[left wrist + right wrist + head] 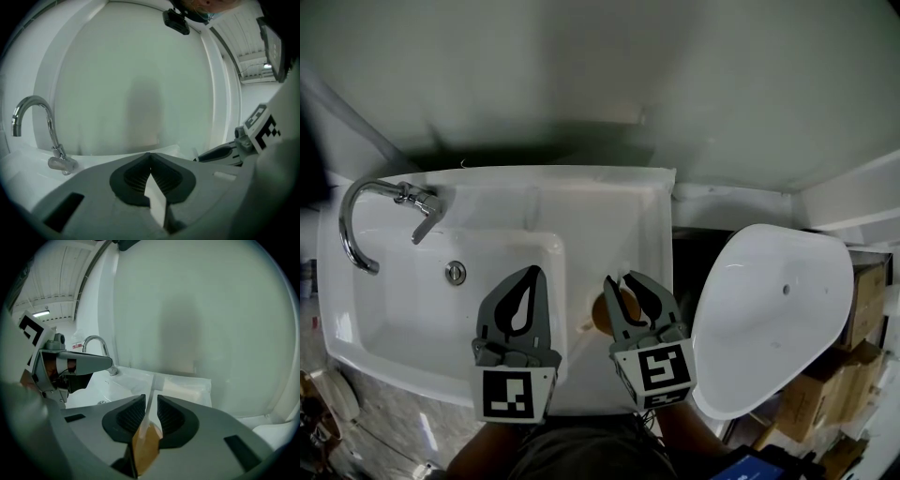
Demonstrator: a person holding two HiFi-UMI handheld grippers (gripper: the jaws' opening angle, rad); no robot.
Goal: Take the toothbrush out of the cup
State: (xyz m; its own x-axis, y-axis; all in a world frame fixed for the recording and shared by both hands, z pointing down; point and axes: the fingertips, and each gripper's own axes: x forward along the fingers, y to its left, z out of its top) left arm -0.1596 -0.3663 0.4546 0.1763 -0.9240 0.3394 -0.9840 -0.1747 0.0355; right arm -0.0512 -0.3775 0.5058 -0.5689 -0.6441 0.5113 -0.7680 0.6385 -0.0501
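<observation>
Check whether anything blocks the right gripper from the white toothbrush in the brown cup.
Nothing visible does. The thin white plastic toothbrush already stands between the open jaws of the right gripper, rising from the round brown cup.

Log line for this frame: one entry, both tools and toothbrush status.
phase: pre-grasp | left tool: shut, empty | right tool: open, straddling toothbrush | toothbrush: in brown cup
</observation>
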